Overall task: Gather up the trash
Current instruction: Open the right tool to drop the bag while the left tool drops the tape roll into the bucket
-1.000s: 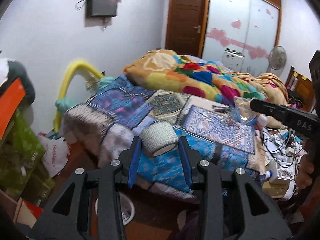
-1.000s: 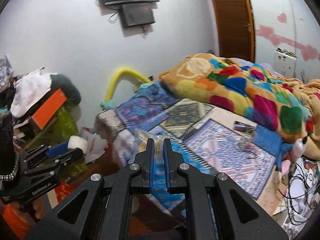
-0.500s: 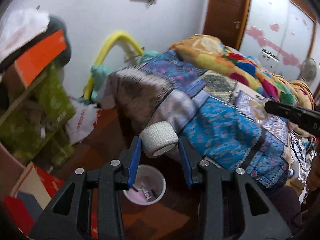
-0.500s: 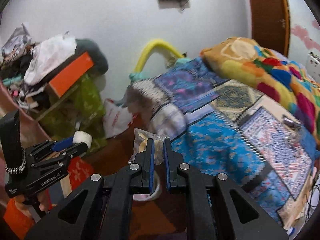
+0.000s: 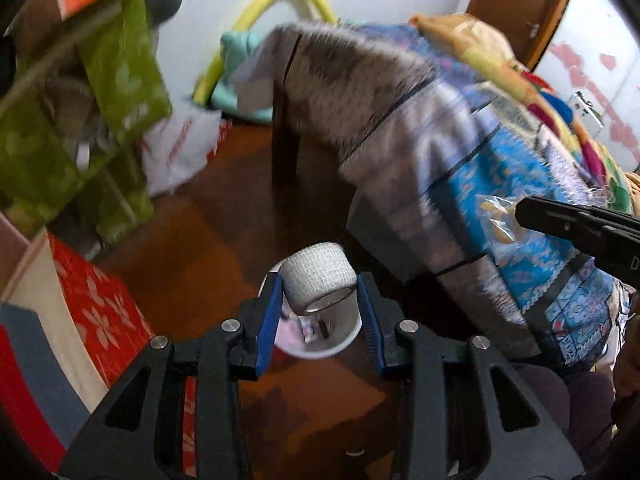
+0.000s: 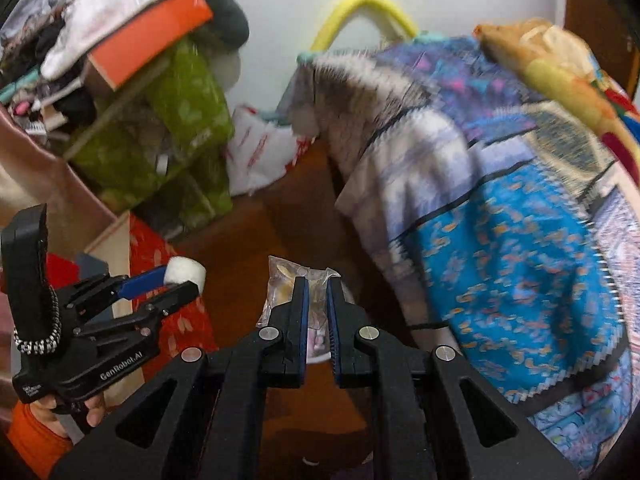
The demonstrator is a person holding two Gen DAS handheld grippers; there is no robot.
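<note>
Left wrist view: the left gripper [image 5: 319, 312] is clamped on a white bandage roll [image 5: 319, 283], held btw. the two blue pads; a white bin [image 5: 320, 338] is seen on the brown floor directly below the roll.
Right wrist view: the right gripper [image 6: 316, 312] is closed on a clear plastic wrapper [image 6: 285, 289], which is pinched at its edge and sticks up and to the left of the fingers; part of the bin [image 6: 318, 350] is seen just under the fingers.
Step in hand (judged): both pieces of trash are being carried to the bin for release.
Where the things are: roll and wrapper are both in the air, above or near the bin mouth, not yet inside.
Surroundings: the bed w. patterned blanket [image 5: 532, 200] is close on the right, a red box [image 5: 100, 312] on the left.
How to do well: the roll should be centred over the opening and lowered a bit before the pads are opened, bc. a round roll can bounce or roll off the rim.
Wrapper: it should be brought low into the mouth, since light plastic may drift or cling to a pad.
Order: one item at a time is advised, so the two grippers are not knocked together over the small bin.
</note>
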